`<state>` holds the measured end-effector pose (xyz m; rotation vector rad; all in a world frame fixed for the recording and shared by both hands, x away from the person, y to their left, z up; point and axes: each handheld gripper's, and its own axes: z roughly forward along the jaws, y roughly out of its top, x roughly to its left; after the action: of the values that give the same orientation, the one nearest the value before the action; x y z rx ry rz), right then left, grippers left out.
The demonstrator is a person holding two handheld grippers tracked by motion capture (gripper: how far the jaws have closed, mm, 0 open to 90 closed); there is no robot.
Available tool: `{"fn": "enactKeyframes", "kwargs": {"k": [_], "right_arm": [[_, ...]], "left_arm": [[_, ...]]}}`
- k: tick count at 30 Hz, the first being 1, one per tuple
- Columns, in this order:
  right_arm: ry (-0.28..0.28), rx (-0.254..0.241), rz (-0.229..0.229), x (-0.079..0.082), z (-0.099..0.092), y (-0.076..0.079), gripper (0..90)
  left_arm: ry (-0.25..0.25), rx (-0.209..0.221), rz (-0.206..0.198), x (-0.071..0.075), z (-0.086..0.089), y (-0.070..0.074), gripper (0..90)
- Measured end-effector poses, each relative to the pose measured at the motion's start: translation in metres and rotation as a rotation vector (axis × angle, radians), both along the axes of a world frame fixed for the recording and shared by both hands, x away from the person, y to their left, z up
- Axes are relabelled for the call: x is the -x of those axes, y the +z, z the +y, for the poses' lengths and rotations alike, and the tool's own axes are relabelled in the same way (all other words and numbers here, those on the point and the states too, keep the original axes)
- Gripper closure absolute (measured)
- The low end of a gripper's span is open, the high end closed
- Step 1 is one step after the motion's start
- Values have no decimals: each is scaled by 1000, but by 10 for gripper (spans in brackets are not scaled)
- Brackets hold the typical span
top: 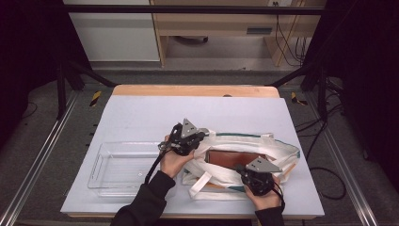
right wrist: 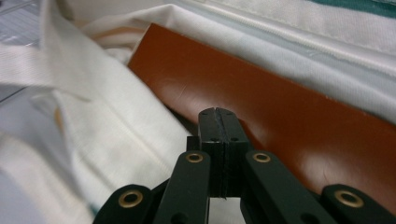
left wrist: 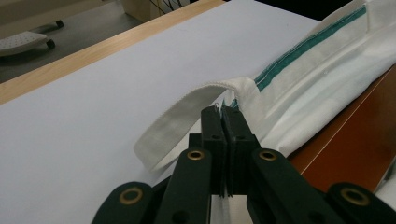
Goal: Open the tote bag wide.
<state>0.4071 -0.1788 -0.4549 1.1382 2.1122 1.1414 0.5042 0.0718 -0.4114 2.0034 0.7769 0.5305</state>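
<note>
Tote bag (top: 244, 162): white canvas with a teal stripe, lying flat on the right half of the worktop (top: 155, 113), mouth open toward the camera in the high view. Inside the opening sits a flat red-brown board (top: 233, 158), long edge running across the bag. One loose handle strap (top: 200, 186) loops out at the near left corner; another strap (left wrist: 182, 119) curls onto the white worktop surface just ahead of the left tool in the left gripper view.

Left gripper (top: 197, 136): at the bag's left end, at the rim. Jaws pressed together; in the left gripper view the tips meet right at the hem where the teal stripe (left wrist: 308, 44) starts, and a bit of white fabric seems to be caught between them at the base. Reads as pinching the bag rim, though the contact is partly hidden by the jaws themselves.

Right gripper (top: 242, 168): at the bag's near edge, right of centre, tips pointing into the opening. Jaws pressed together with nothing visible between them. In the right gripper view the tips sit just above the board's (right wrist: 280, 107) near edge; can't tell whether they touch it.

Clear plastic tray (top: 124, 167): left of the bag, on the worktop, its right end beside the left hand (top: 173, 162).
</note>
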Motion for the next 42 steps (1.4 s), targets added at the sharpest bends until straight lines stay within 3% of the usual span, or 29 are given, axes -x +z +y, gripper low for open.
{"fn": "enactKeyframes", "kwargs": {"k": [7, 13, 17, 21, 24, 26, 27, 31, 34, 38, 42], "right_arm": [[-41, 2, -38, -19, 9, 4, 900], [-68, 10, -43, -34, 14, 6, 900], [-87, 10, -32, -42, 14, 7, 900], [-88, -1, -19, -44, 13, 10, 900], [-98, -73, -39, -32, -2, 19, 900], [-101, -88, -46, -30, -7, 21, 900], [-117, -83, -46, -22, -20, 26, 900], [-129, -47, -40, -10, -39, 22, 900], [-139, -39, -32, -6, -46, 19, 900], [-143, -30, -13, -1, -57, 13, 900], [-119, -42, 17, 3, -62, 6, 900]], "left_arm": [[12, 13, -5, 0, 1, 0, 874], [38, 62, -13, 2, 8, 4, 739], [23, 115, -35, 11, 14, 14, 722], [-20, 129, -48, 29, 10, 24, 781], [-50, 88, -48, 45, -3, 24, 862], [-65, 67, -24, 53, -14, 19, 871], [-71, 58, -12, 56, -19, 15, 888], [-98, 19, 5, 63, -40, 0, 893], [-107, 9, 13, 62, -54, -9, 893], [-91, -37, -10, 55, -72, -21, 892], [-68, -35, -7, 45, -78, -28, 899]]}}
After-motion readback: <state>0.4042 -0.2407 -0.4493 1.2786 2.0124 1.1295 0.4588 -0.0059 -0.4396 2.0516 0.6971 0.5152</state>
